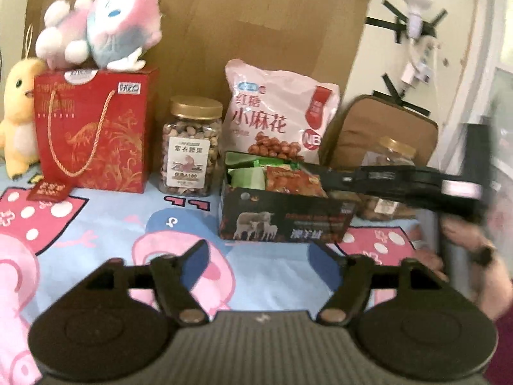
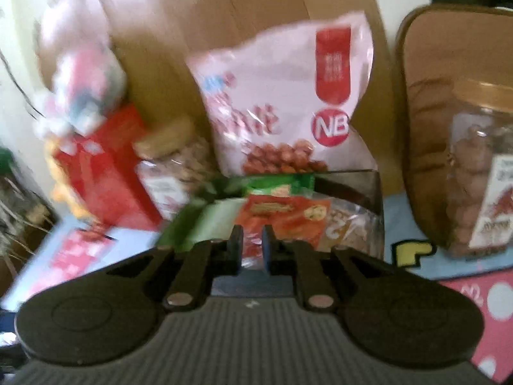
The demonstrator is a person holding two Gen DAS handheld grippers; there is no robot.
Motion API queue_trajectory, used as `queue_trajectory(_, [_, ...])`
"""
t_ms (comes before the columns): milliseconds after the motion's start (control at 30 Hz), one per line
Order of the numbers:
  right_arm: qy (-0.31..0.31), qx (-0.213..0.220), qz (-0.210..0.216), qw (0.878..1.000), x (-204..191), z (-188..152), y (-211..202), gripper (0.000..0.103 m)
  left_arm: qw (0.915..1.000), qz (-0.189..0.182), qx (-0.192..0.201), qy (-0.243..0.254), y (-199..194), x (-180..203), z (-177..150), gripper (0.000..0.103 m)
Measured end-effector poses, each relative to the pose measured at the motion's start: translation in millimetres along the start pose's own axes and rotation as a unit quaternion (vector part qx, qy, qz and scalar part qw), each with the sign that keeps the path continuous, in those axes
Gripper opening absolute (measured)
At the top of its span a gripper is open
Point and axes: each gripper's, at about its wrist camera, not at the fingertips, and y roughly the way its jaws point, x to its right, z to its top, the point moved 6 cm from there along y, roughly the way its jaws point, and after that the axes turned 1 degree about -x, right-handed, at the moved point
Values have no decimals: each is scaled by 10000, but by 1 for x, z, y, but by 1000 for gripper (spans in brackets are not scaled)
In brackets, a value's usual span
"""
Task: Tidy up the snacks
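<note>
A black open box [image 1: 288, 221] holds several snack packets, among them a red packet [image 1: 288, 181] and a green one [image 1: 247, 178]. My left gripper [image 1: 258, 250] hangs open and empty over the cartoon cloth just in front of the box. My right gripper [image 1: 309, 170] reaches in from the right over the box top. In the blurred right wrist view, the right gripper [image 2: 251, 240] has its jaws nearly together, with the lower edge of the red packet [image 2: 288, 215] in the narrow gap. The box's rim [image 2: 352, 173] shows behind.
Against the cardboard backdrop [image 1: 240, 16] stand a pink snack bag [image 1: 275, 109], a gold-lidded nut jar [image 1: 190, 147] and a red gift bag [image 1: 93, 131] with plush toys [image 1: 102, 22] on top. A second jar [image 2: 481, 173] and a brown case [image 1: 378, 131] stand right. A hand [image 1: 471, 250] is at the right edge.
</note>
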Motion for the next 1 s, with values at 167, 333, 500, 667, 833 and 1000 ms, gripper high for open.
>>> queue_trajectory(167, [329,570,135,9977,-16,-50,-90,22,9997,-128,-1,207,-12,21,-22,87])
queue_trajectory(333, [432,588,-122,9973,-33,-109,-148,32,9998,-107,-31,158,-23,31,-46,103])
queue_trajectory(500, [446,594,-265,9969,-51,-131,-173,38,9994,241,-239,27,-37,28,-66,103])
queue_trajectory(667, [387,696,-224,9966,-73,-144,-188,51,9977,631,-228,0,-58,19,-79,103])
queue_trajectory(833, [249,728,-148,9969,-94,-155,-195,66,9921,1227,84,236,-80,16,-79,103])
queue_trajectory(1000, [252,773,-140,9966,-102,-160,-199,68,9893,1382,328,340,-97,23,-81,103])
